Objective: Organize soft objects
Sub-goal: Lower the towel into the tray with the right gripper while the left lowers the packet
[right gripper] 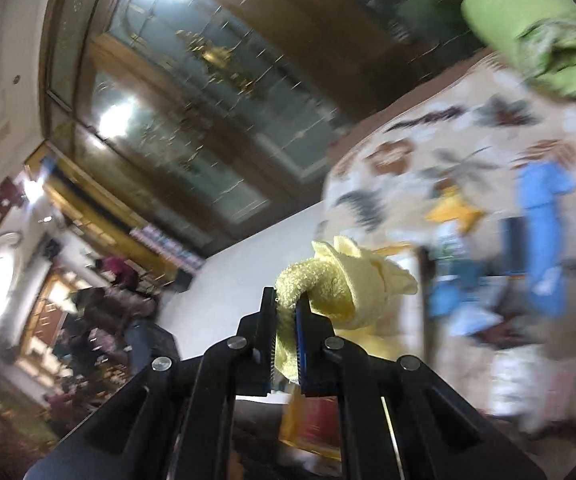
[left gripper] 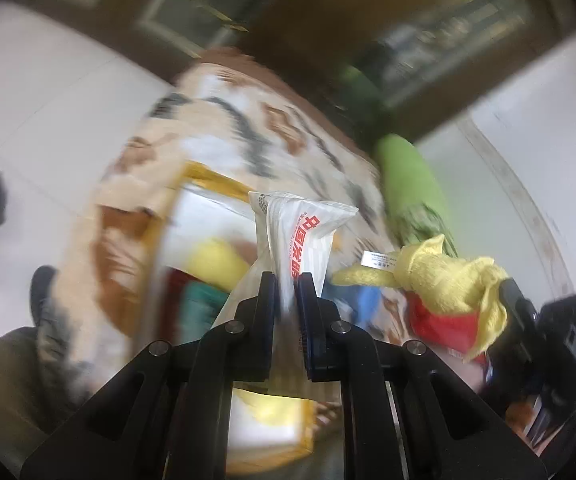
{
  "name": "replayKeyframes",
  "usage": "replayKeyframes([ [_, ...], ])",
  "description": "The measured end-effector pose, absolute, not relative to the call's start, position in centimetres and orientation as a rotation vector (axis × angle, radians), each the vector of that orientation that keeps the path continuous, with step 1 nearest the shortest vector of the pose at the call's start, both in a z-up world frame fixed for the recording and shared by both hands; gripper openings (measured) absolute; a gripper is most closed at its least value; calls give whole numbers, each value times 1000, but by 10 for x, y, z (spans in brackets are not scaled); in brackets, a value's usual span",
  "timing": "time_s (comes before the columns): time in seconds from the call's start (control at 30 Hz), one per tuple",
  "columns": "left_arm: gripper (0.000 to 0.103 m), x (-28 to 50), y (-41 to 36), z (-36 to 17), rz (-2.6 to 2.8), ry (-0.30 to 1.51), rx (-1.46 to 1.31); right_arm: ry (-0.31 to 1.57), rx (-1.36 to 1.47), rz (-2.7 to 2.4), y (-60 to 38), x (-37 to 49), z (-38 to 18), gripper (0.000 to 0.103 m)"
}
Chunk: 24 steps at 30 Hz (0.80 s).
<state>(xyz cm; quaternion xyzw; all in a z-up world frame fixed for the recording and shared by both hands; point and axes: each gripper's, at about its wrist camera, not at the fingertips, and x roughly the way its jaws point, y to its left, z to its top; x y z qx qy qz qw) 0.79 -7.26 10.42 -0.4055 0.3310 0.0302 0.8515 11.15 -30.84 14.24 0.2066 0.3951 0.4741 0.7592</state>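
My left gripper (left gripper: 285, 280) is shut on a white plastic packet with red lettering (left gripper: 300, 236) and holds it above a yellow-rimmed box (left gripper: 207, 178) that holds coloured soft items. My right gripper (right gripper: 286, 300) is shut on a yellow plush toy (right gripper: 340, 284). The same toy, yellow with a red lower part and a white tag, shows in the left wrist view (left gripper: 444, 288), with the right gripper (left gripper: 516, 308) at its right side. Both views are motion-blurred.
A patterned beige cloth (left gripper: 247, 128) (right gripper: 428, 152) covers the table. A green cushion (left gripper: 412, 176) (right gripper: 528, 28) lies at its far edge. Blue items (right gripper: 544, 232) lie on the cloth. A white tiled floor (left gripper: 47, 100) surrounds the table; wooden cabinets (right gripper: 191, 92) stand behind.
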Motion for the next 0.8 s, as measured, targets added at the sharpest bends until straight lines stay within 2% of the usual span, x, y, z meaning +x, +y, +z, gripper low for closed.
replayKeyframes([
  [0.17, 11, 29, -54, 83, 184, 790, -768, 921, 418, 996, -253, 130, 87, 8],
  [0.23, 11, 33, -55, 67, 198, 828, -787, 1067, 357, 851, -239, 141, 47, 11],
  [0.33, 12, 34, -57, 51, 191, 869, -809, 1168, 356, 818, -235, 154, 22, 11],
  [0.4, 18, 35, -65, 50, 208, 883, -764, 1203, 422, 832, -239, 161, 15, 11],
  [0.5, 36, 34, -83, 49, 225, 922, -676, 1175, 457, 863, -244, 159, 22, 11],
  [0.57, 37, 28, -91, 51, 266, 907, -639, 1111, 427, 866, -246, 152, 35, 12],
  [0.6, 37, 24, -93, 53, 300, 899, -625, 1077, 404, 868, -247, 146, 42, 27],
  [0.63, 37, 22, -95, 54, 328, 900, -617, 1047, 385, 864, -249, 140, 48, 53],
  [0.7, 37, 12, -96, 58, 391, 891, -593, 961, 350, 839, -249, 129, 60, 74],
  [0.8, 37, -2, -96, 59, 456, 899, -600, 965, 307, 884, -249, 116, 66, 74],
])
